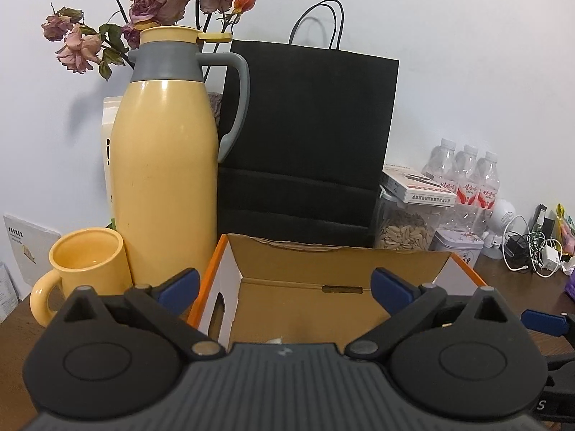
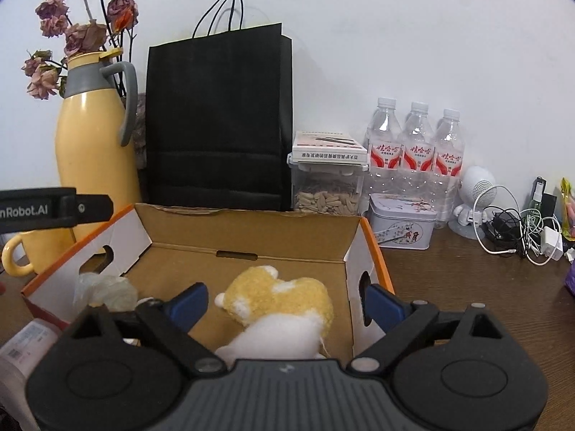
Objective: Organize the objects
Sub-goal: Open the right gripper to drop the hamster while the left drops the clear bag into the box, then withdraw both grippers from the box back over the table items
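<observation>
the left tool (image 1: 285, 287) stands spread wide at the bottom of its view, with nothing between its blue pads, poised over the near edge of the open cardboard box (image 1: 334, 251) at the frame's centre. the right tool (image 2: 287, 303) is also spread wide, gripping nothing; between its pads, low in the centre of its frame, the yellow and white plush toy (image 2: 280, 298) lies on the box floor, apart from both pads. a crumpled pale bag (image 2: 107, 289) sits in the box's left corner. left of the box stand the yellow thermos (image 1: 161, 165) and yellow mug (image 1: 86, 265), behind it the black paper bag (image 1: 305, 136), all on the brown surface (image 2: 467, 287).
</observation>
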